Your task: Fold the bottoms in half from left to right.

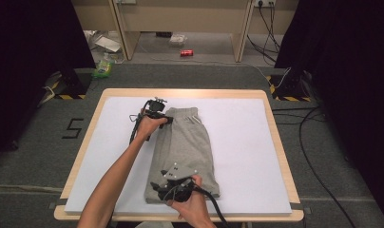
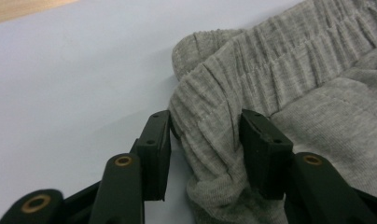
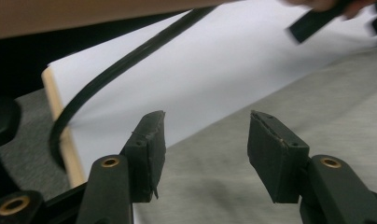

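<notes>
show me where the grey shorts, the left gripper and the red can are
grey shorts (image 1: 185,152): high view, middle of the folded fabric.
left gripper (image 2: 206,135): left gripper view, midway between its jaws, at the waistband fold.
red can (image 1: 186,52): high view, its side, on the floor beyond the table.

A lab: black curtains (image 1: 33,42), hazard-taped stands (image 1: 285,88), floor cables (image 1: 318,156).

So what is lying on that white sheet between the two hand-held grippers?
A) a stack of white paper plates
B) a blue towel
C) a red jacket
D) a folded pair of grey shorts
D: a folded pair of grey shorts with a gathered elastic waistband lies on the white sheet, the left hand-held gripper at its waistband end and the right hand-held gripper at its near end.
</notes>
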Demonstrator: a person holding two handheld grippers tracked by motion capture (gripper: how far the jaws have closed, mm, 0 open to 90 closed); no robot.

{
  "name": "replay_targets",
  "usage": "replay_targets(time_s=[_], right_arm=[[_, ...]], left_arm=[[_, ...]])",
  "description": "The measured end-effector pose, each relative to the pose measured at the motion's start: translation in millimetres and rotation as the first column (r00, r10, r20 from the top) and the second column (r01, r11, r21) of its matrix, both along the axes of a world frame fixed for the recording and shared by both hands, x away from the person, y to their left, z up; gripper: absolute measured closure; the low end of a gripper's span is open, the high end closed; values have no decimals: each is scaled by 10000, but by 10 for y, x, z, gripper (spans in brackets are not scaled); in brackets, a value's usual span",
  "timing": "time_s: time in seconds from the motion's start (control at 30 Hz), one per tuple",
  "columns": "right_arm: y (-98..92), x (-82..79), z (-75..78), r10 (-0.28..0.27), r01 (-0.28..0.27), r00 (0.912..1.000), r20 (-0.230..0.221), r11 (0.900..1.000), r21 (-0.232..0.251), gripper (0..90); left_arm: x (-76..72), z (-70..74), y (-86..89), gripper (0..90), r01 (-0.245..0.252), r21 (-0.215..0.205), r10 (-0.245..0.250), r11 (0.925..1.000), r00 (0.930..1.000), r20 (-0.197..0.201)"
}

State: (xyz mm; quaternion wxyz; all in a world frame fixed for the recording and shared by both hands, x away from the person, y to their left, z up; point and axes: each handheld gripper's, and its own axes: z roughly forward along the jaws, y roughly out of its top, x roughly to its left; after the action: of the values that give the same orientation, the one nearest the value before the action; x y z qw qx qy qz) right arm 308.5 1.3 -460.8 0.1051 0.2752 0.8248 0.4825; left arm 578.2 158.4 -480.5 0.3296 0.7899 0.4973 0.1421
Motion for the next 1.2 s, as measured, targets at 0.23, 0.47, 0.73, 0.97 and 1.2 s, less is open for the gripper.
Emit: replay_targets(time_s=[0.23, 0.47, 0.73, 0.97, 1.2], right_arm=[[-216, 287, 26, -943, 949, 9955, 122, 9937, -591, 450], [-407, 498, 88, -1598, 1601, 9871, 101, 9856, -542, 446], [-635, 705, 204, -2279, 2275, 9736, -134, 9733, -306, 423], [-816, 886, 280, -2896, 2884, 9570, -179, 9562, -504, 412], [-967, 1080, 288, -3424, 3427, 9394, 184, 9359, -813, 415]], left_arm=[[-6, -14, 12, 542, -129, -193, 128, 9997, 9999, -57], [-4, -15, 19, 541, -100, -205, 98, 9997, 9999, -86], [-3, -17, 22, 541, -99, -239, 97, 9997, 9999, -90], [-5, -17, 20, 541, -83, -209, 82, 9997, 9999, -74], [-4, -19, 23, 541, -63, -236, 61, 9997, 10000, -75]])
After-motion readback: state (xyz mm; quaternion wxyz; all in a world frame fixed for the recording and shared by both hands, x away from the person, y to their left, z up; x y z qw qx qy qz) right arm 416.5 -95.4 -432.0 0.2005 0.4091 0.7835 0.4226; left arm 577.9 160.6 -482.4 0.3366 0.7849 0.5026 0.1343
